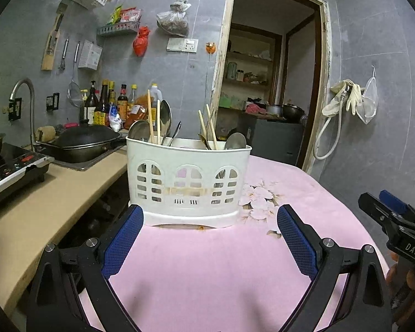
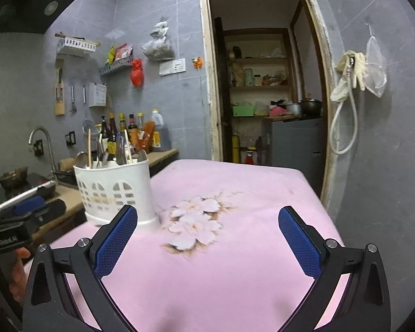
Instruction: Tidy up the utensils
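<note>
Two grippers — left gripper [image 1: 210, 215], right gripper [image 2: 207, 218] — gape empty; one caddy [image 1: 188, 177].

One caddy [image 1: 188, 177]; four chopsticks [image 1: 151, 116]; two grippers [image 1: 209, 222].

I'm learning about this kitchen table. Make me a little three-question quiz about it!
1. True or false: the white plastic utensil basket stands upright on the pink flowered tablecloth.
2. What sticks out of the basket? A) forks only B) metal spoons and wooden chopsticks C) knives
3. Fill in: the left gripper and right gripper both hold ____.

Key: 1 true; 2 B; 3 nothing.
</note>
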Demonstrator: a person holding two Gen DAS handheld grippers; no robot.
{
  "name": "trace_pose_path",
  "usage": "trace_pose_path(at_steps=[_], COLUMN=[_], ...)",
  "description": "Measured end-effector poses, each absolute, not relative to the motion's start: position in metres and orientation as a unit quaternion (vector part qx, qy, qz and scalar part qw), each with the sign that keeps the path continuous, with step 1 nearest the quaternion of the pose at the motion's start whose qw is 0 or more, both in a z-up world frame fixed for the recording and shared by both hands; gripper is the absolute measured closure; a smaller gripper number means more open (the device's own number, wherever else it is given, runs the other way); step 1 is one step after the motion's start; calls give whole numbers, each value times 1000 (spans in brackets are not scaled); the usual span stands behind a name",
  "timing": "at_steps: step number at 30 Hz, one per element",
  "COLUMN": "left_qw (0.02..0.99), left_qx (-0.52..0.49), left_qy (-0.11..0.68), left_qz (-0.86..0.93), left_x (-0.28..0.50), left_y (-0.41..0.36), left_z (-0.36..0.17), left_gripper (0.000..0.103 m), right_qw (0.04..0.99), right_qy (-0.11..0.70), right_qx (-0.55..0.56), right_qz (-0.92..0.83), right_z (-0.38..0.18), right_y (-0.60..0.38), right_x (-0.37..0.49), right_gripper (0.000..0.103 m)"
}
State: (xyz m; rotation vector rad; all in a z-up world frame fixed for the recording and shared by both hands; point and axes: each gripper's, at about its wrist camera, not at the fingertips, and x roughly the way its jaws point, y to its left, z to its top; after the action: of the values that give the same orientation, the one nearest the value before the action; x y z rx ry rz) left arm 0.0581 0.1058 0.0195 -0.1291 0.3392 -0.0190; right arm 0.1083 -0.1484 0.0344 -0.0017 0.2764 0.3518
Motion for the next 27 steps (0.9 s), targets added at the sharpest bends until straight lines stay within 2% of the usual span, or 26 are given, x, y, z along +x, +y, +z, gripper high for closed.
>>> trace_pose_path(at_steps=[7,27], left_qw=[987,986], left_qx=[-59,-59], left_qy=[150,156], left_qz=[-4,-5], left_x=[47,48], left_y=[99,95], left_z=[18,16], left_gripper=[8,8], right_qw=[981,981], right_qy=[110,117], right_qx=[-8,9], right_qz=[159,153], right_z=[33,34], right_y=[-153,-159], right_x=[94,96], right_gripper=[0,0])
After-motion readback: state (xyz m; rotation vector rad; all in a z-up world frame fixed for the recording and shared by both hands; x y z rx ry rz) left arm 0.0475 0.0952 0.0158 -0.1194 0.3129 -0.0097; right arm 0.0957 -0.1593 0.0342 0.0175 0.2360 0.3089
